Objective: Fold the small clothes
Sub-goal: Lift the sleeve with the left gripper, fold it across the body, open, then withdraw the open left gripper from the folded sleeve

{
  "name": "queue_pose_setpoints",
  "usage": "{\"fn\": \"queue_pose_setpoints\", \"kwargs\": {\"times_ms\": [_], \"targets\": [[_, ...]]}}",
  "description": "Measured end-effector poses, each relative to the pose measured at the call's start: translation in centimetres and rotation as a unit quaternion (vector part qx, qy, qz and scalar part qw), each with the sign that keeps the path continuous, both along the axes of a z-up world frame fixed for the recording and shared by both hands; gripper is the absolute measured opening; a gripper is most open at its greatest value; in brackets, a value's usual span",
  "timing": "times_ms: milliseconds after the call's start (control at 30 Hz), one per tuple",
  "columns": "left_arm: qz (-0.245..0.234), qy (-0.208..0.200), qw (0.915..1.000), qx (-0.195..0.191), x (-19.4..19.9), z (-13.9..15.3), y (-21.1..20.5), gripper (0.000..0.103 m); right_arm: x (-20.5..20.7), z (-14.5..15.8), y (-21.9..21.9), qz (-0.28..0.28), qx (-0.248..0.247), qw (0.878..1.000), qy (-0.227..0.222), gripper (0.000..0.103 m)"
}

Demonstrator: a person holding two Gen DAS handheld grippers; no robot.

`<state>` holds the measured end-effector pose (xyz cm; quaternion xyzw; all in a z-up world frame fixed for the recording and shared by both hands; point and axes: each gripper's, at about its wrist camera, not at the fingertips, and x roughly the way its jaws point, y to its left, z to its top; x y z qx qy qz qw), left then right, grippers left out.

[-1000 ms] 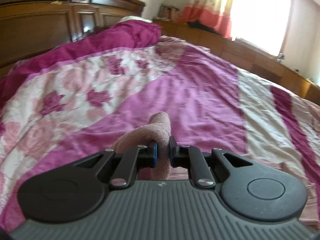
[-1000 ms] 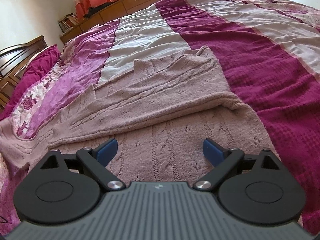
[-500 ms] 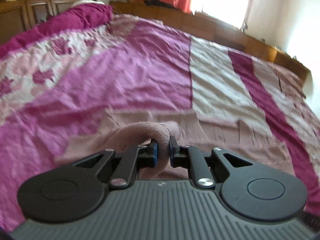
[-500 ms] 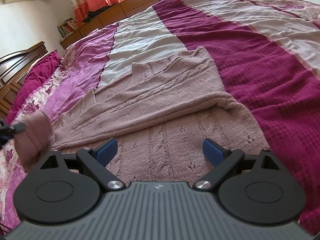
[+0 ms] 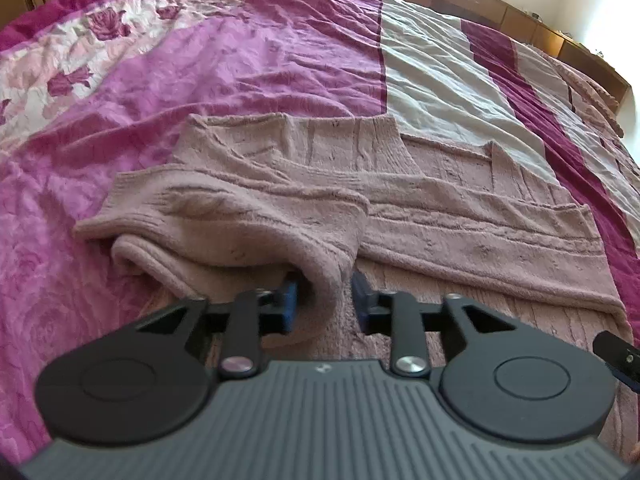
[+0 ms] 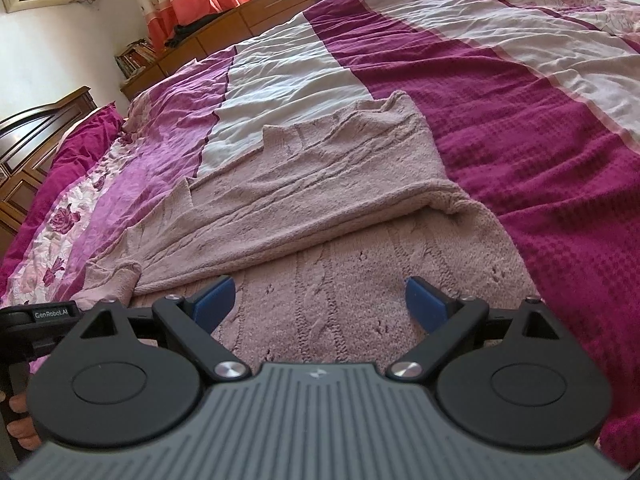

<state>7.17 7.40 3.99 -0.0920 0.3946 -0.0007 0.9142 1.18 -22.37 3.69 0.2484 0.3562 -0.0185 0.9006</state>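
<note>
Pink knitted sweater [image 5: 460,216] lies flat on the bed [image 5: 248,64], on the striped purple, white and magenta quilt. In the left wrist view its long axis runs crosswise, from a ribbed end over the purple stripe toward the magenta stripe at the other side. One sleeve [image 5: 256,220] is folded across the body, lying along that same axis, its cuff end drooping between the left tongs [image 5: 325,304]. Left tongs are opening; the blue pads [image 5: 289,307] stand just off the cuff on both sides, not pressing it. Right tongs [image 6: 320,300] are spread wide over the sweater's cable-knit part, gripping nothing. Wooden headboard [image 6: 36,128] at the bed's far left end in the right view; low cabinets along the far edge.
</note>
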Motion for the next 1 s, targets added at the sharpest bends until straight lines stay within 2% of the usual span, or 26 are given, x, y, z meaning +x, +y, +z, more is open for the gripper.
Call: {"fn": "queue_pose_setpoints", "kwargs": {"times_ms": [133,333,467,667,1000], "targets": [[0.000,0.000,1.0000,0.003,-0.6,0.4,0.1,0.049,0.0,0.0,0.0,0.001,0.001,1.000,-0.001,0.096],[0.002,0.012,0.9999,0.008,-1.4,1.1,0.9,0.049,-0.1,0.1,0.4,0.005,0.003,1.000,0.000,0.096],[0.001,0.025,0.9991,0.035,-2.0,1.9,1.7,0.049,-0.2,0.4,0.3,0.008,0.007,1.000,-0.004,0.096],[0.014,0.013,0.9985,0.051,-3.1,3.1,3.1,0.049,0.0,0.7,0.5,0.017,0.028,0.999,-0.001,0.096],[0.040,0.021,0.9962,0.074,-3.4,2.8,5.2,0.049,0.6,2.0,1.9,0.045,0.041,0.998,-0.003,0.096]]}}
